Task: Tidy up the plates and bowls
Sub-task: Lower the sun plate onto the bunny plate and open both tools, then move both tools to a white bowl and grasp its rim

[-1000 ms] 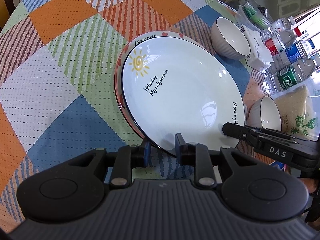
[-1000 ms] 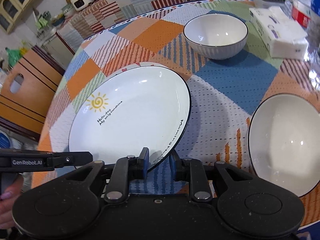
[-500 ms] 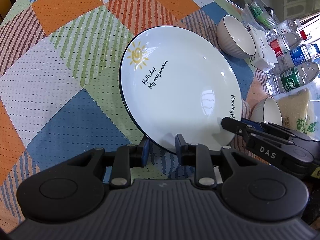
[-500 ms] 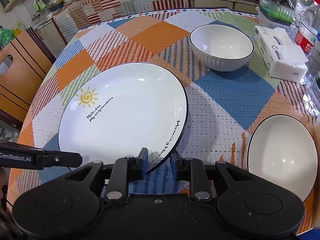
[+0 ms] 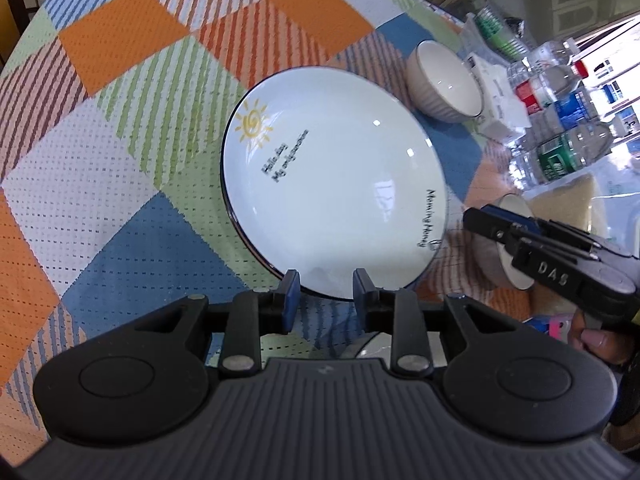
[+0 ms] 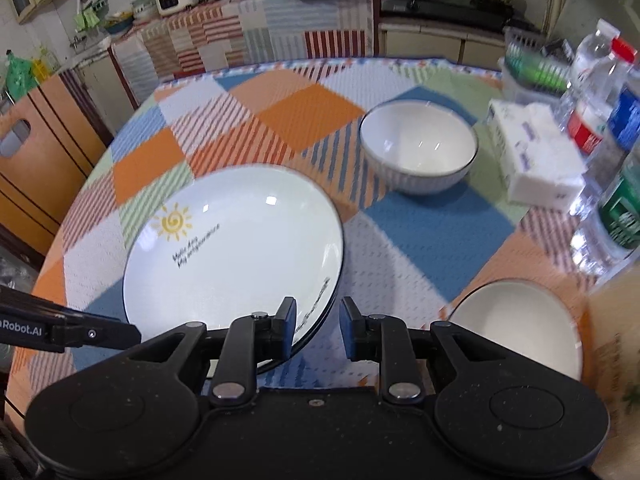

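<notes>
l gripper [image 5: 326,294] + r gripper [image 6: 318,330] fingers apart, empty; plate [image 5: 332,184] rim near; tablecloth [image 5: 120,128] open left.

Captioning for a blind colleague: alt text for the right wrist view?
A white sun-printed plate lies on a patchwork tablecloth beyond the right gripper, whose jaws hold nothing. A far bowl stands behind it, a near bowl to the right.

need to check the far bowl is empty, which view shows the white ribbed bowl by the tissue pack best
The right wrist view: the white ribbed bowl with a dark rim faces the camera, so its bare inside shows. In the left wrist view the same bowl is small, seen mostly from the side, its inside largely hidden.
</notes>
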The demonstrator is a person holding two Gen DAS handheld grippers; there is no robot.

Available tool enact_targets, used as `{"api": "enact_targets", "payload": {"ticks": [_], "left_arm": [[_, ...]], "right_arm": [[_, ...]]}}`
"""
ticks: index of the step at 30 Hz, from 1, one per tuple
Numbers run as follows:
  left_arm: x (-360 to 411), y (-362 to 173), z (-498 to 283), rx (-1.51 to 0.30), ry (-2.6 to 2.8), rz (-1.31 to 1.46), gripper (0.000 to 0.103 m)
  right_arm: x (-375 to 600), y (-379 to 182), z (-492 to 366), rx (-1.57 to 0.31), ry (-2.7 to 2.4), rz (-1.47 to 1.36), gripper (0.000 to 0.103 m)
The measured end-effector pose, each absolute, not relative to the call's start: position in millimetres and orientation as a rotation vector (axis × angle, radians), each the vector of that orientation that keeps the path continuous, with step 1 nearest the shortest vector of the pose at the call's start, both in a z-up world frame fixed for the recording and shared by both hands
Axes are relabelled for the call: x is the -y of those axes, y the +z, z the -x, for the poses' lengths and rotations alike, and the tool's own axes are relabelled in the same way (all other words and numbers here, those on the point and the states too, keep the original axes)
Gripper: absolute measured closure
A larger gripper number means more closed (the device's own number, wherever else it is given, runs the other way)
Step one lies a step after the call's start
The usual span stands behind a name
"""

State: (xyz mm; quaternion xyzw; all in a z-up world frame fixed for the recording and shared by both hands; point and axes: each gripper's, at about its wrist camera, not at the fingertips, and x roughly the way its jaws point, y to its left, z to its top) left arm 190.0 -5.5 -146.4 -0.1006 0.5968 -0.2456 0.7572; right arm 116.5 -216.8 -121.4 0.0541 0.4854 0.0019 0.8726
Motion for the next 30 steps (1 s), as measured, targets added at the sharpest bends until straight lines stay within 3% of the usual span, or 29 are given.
{"api": "enact_targets", "payload": {"ticks": [8,20,30], "left_arm": [[3,-95,-195,-1.201,-0.552,0.155,0.074],[37,-40,-237,-1.035,-0.611,0.086,0.058],[84,-64,-280,-0.97,-0.67,0.084,0.03]], "right_arm": [[232,-84,-101,-0.911,0.011,-0.083,0.071],[244,-76,-123,-0.837,0.056,0.027,0.014],[274,-115,-173,-0.906,0.036,0.066,0.011]]}}
